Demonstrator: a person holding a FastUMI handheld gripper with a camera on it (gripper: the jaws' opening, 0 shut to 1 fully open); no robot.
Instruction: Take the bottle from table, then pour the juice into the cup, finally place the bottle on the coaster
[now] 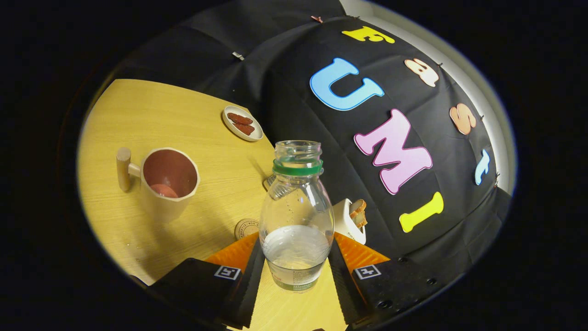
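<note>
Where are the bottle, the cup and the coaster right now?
bottle (296,216): gripper view, clear body, gripped between the fingers.
cup (169,184): gripper view, outer wall below its rim.
coaster (245,227): gripper view, round top, beside the bottle.

Gripper (296,266), square tag markers, ribbed jaws, screws

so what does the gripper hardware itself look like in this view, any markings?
The gripper has two wedge-shaped fingers with ribbed inner faces, ridged panels behind them, and blocky bodies. Each body carries a small square black-and-white fiducial tag. Round screw heads dot one body.
</note>
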